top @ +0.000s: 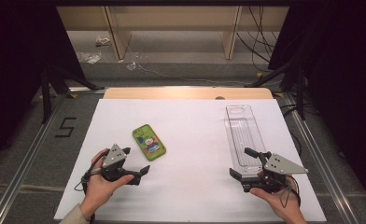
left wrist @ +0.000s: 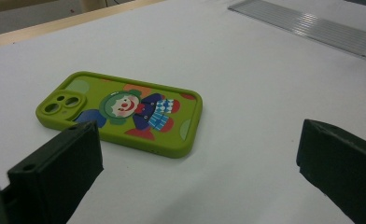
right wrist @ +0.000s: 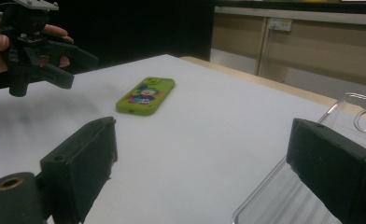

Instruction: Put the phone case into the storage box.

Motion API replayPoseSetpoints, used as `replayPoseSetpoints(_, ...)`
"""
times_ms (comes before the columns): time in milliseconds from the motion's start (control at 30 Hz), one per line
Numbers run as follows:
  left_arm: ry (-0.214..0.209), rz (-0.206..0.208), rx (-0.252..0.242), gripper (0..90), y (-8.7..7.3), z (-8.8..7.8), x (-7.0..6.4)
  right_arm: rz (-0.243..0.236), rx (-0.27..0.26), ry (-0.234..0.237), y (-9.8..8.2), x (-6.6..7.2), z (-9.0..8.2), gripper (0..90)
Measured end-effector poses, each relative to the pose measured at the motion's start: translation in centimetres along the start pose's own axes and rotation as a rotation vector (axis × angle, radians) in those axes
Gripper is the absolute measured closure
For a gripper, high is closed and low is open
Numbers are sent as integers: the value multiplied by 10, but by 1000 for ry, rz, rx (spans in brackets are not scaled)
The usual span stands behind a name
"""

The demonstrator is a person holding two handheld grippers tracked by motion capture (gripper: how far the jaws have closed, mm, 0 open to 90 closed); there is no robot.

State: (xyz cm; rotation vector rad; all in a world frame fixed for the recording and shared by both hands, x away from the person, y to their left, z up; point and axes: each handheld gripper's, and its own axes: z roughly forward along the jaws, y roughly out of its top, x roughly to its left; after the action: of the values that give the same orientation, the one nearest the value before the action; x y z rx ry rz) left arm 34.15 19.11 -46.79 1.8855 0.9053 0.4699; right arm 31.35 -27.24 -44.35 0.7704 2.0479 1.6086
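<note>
A green phone case [top: 149, 142] with a clown picture lies flat on the white sheet, left of centre; it is also in the left gripper view [left wrist: 125, 112] and the right gripper view [right wrist: 146, 95]. My left gripper [top: 135, 161] stands open just below and left of the case, not touching it, jaws wide [left wrist: 195, 163]. A clear plastic tray [top: 242, 135] lies lengthwise at the right. My right gripper [top: 247, 163] is open at the tray's near end, one jaw over its edge [right wrist: 204, 163]. The left gripper [right wrist: 80, 70] appears far off in the right gripper view.
The white sheet [top: 190, 186] covers a wooden table [top: 172, 92]. Metal rails run along both sides, and a "5" mark [top: 65, 127] is on the floor at the left. Black stands and cables stand behind the table.
</note>
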Motion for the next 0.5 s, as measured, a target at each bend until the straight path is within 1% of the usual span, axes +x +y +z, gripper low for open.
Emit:
replayPoseSetpoints(267,9,-3,1,16,0,0,1,-3,3,0,0,1,1,97)
replayPoseSetpoints(367,31,-12,-14,177,2,-1,1,-1,5,-1,0,1,2,97)
replayPoseSetpoints(400,33,-11,-13,235,3,-1,2,-1,5,-1,0,1,2,97)
replayPoseSetpoints(433,45,-11,-16,235,4,-1,2,-1,5,-1,0,1,2,97)
replayPoseSetpoints(467,62,-12,-19,342,5,-1,2,-3,7,-1,0,1,2,97)
replayPoseSetpoints(500,72,-26,-21,458,6,0,3,-2,6,-1,0,1,2,97)
